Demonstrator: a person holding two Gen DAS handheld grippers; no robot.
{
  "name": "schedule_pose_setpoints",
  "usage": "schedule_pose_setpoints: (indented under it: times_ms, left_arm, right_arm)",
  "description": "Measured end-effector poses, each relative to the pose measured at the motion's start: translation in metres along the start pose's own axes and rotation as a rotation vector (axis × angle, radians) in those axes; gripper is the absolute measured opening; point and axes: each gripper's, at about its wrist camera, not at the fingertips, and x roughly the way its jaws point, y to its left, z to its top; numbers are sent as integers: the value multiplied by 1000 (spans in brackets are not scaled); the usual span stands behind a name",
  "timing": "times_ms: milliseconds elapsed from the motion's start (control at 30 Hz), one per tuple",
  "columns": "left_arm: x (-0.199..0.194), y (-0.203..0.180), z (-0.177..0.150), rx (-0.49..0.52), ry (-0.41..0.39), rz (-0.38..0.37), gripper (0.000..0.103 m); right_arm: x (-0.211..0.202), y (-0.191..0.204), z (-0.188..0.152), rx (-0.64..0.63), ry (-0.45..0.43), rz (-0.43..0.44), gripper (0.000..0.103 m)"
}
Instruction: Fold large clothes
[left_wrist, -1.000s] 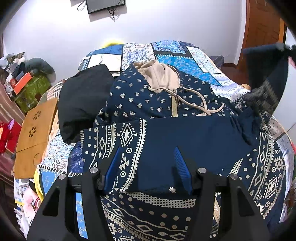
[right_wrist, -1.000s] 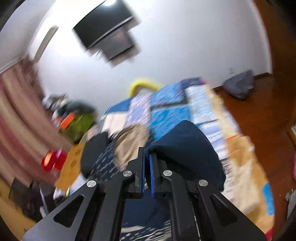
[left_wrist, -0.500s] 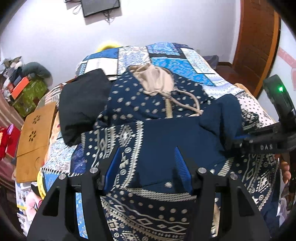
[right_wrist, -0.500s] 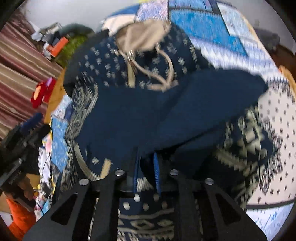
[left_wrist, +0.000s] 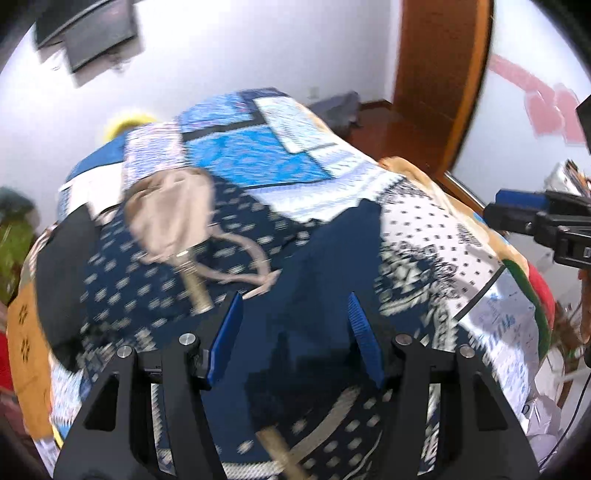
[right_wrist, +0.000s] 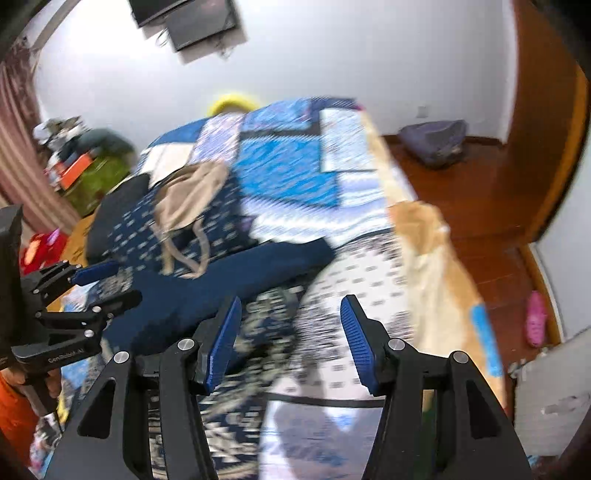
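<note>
Left wrist view: left gripper (left_wrist: 293, 325) agape above navy hoodie (left_wrist: 155, 258); right gripper (right_wrist: 290, 328) agape, empty; sleeve (left_wrist: 332, 266) folded inward; next, grasp hem.

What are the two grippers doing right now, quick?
Left gripper: open, holding nothing, above the navy patterned hooded garment.
Right gripper: open, holding nothing.

We carry two matching black tongs. Left tongs (left_wrist: 293, 339), lower centre of frame: angular black arms, ribbed blue pads (left_wrist: 225, 339), silver round screws. Right tongs (right_wrist: 290, 341), lower centre: same build. White lettering marks the left unit's body at left edge of the right view; orange sleeve below it.
</note>
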Motion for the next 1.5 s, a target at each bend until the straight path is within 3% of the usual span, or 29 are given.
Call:
schedule_pose_setpoints:
  times_ms: [100, 300, 333, 400, 433, 567, 633, 833, 900, 1100, 1167, 1300, 1400, 1467, 1500]
  left_arm:
    - [27, -27, 14, 59, 37, -30, 58]
    - [93, -57, 27, 154, 123, 50, 58]
    - [99, -57, 28, 151, 126, 43, 52]
    - [107, -54, 31, 137, 133, 30, 29]
    - [107, -50, 33, 117, 133, 23, 13]
    - [80, -23, 36, 16, 76, -55, 7]
    - [60, -11, 38, -17, 33, -53, 7]
    - [-21, 47, 21, -78, -142, 53, 7]
    - [-36, 66, 5, -85, -158, 101, 7]
    - [-21, 117, -66, -150, 3, 164, 9]
    - [-8, 132, -89, -191, 75, 159, 9]
    - [4, 144, -111, -244, 135, 140, 10]
    - [2, 141, -109, -216, 164, 158, 33]
    - [-3, 133, -104, -177, 147, 186, 59]
    - [-6, 127, -102, -151, 121, 200, 62]
  right_arm:
    - [3, -16, -1, 35, -1, -21, 52]
    - [21, -28, -10, 88, 41, -14, 52]
    - [23, -31, -11, 91, 47, -12, 52]
    - [32, -29, -12, 94, 61, -7, 52]
    - [31, -33, -12, 93, 65, -1, 52]
    - [47, -20, -5, 64, 78, 10, 52]
    - [56, -10, -1, 45, 79, 20, 52]
    - [94, 15, -4, -43, 147, 3, 52]
    - [105, 23, -12, -86, 189, -7, 52]
    - [113, 49, -39, -265, 222, -57, 53]
    - [109, 49, -36, -244, 230, -31, 52]
    - [88, 47, -18, -164, 193, 5, 52]
    - [68, 51, -11, -151, 146, 23, 52]
    - [60, 53, -14, -155, 140, 28, 53]
    - [58, 55, -15, -164, 145, 27, 55]
